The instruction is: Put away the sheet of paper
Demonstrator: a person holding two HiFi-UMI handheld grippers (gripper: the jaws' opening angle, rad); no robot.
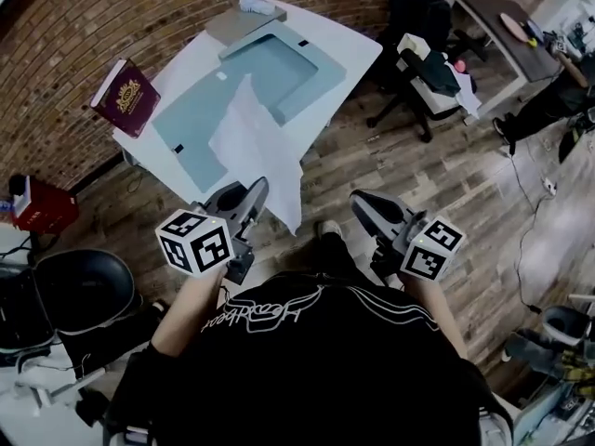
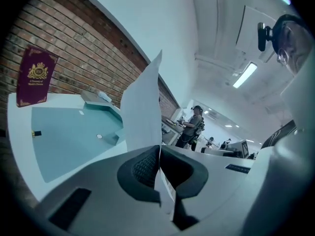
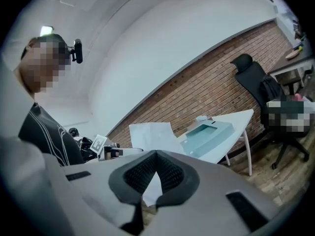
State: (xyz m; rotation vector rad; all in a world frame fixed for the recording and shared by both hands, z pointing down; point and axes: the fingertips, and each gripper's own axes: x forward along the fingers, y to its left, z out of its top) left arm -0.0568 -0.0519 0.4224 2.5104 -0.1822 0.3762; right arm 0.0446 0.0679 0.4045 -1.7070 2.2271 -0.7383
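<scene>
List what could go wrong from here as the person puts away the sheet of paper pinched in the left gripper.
1. The left gripper pinches the sheet of paper at one edge only. The loose sheet could fold, crease or slip free.
2. The right gripper is shut and apart from the sheet, so the free end has no support and may catch on the table.
3. The burgundy book stands at the table's edge. A careless sweep might knock it off.

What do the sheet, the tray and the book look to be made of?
Sheet: thin white paper, matte; it bends and creases under its own weight.
Tray: probably moulded plastic, pale blue, smooth with a slight sheen.
Book: maroon cover, perhaps card or leatherette, stiff, with a gold crest.
</scene>
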